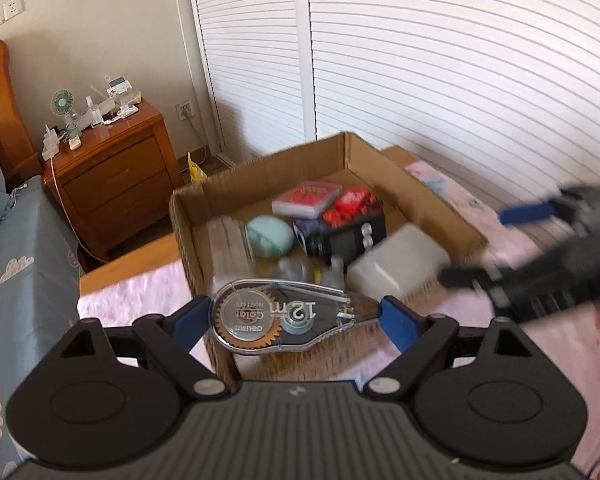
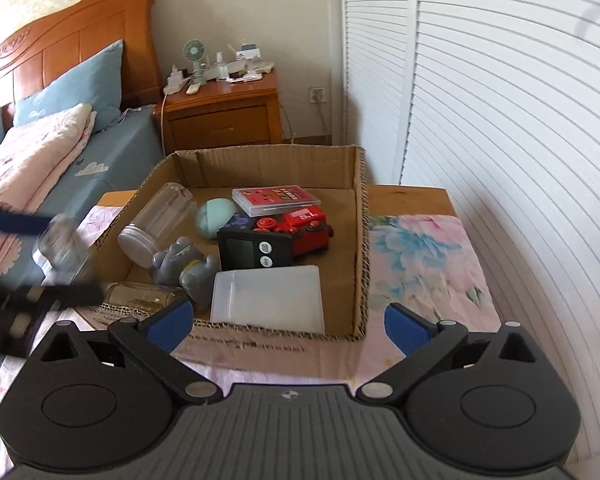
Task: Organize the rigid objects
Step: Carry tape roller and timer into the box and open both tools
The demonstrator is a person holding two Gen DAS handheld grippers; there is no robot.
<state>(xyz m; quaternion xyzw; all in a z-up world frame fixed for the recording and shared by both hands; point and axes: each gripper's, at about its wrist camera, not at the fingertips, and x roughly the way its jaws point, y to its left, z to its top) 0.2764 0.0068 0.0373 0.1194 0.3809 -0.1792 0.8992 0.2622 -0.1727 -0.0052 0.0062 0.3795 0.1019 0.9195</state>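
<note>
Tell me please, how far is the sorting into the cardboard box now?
Mostly done: the open cardboard box already holds a red toy train, a clear plastic jar, a grey toy figure and a white plastic container. In hand: the left tool grips a transparent correction tape dispenser near the box. The right tool is open and empty. Left: dropping the dispenser in.

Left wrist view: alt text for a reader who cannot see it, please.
The left gripper clamps a clear plastic correction-tape dispenser lengthwise above the near rim of an open brown cardboard box holding small items. The right gripper, blurred and open, is at the right.
</note>
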